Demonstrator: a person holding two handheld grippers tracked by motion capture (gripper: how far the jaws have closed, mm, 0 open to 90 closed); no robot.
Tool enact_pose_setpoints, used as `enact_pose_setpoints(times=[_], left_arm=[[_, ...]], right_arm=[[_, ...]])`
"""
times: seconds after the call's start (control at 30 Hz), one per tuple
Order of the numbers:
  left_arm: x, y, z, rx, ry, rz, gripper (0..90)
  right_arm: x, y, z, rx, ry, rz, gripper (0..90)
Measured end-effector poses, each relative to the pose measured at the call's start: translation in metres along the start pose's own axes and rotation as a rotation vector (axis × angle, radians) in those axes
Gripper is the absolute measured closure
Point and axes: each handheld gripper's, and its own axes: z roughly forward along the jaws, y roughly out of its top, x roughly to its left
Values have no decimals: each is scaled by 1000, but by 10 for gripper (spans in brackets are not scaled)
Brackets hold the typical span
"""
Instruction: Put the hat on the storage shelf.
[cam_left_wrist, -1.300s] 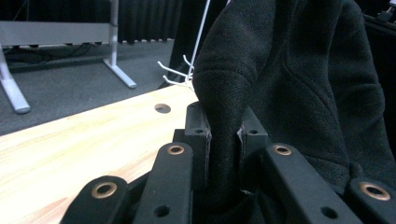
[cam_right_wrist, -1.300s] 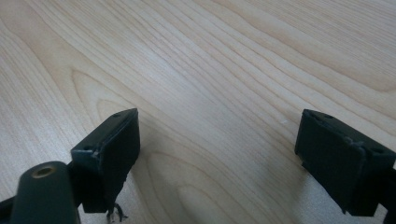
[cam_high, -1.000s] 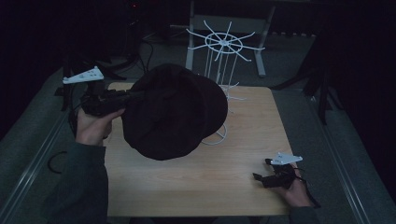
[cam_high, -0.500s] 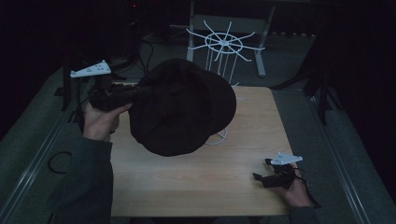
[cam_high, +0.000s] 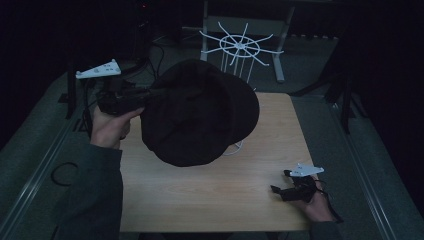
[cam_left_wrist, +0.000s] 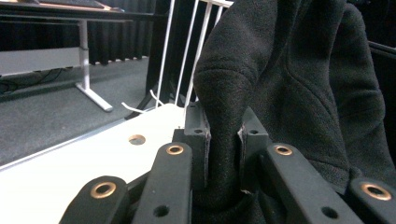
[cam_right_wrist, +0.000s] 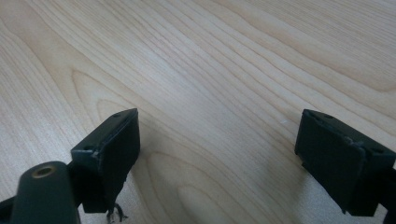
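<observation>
- The black cap (cam_high: 200, 112) hung in the air above the left half of the wooden table (cam_high: 210, 200), clear of the board, in front of the white wire rack (cam_high: 240, 47).
- My left gripper (cam_left_wrist: 223, 140) had its jaws closed tight on a fold of the cap's fleece edge, the cloth pinched between both pads.
- My left hand (cam_high: 107, 127) held that tool up beside the table's left edge.
- My right gripper (cam_right_wrist: 217, 154) rested low over bare wood near the front right corner, jaws spread wide, holding nothing.
</observation>
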Motion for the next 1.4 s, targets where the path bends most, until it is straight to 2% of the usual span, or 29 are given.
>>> enact_pose_setpoints(times=[0.37, 0.63, 0.87, 1.0, 1.23, 1.4], left_arm=[[-8, 12, 5, -13, -45, 24, 793], [-13, 24, 10, -26, -51, 39, 792], [-11, 32, 17, -59, -60, 23, 791], [-5, 37, 22, -92, -62, -22, 791], [4, 43, 28, -141, -31, -74, 791], [11, 44, 37, -147, 45, -100, 791]], right_arm=[[0, 0, 0, 0, 0, 0, 139], [0, 0, 0, 1, -2, 2, 141], [0, 0, 0, 1, -2, 3, 141], [0, 0, 0, 2, -3, 5, 141], [0, 0, 0, 1, -3, 6, 141], [0, 0, 0, 0, -4, 8, 141]])
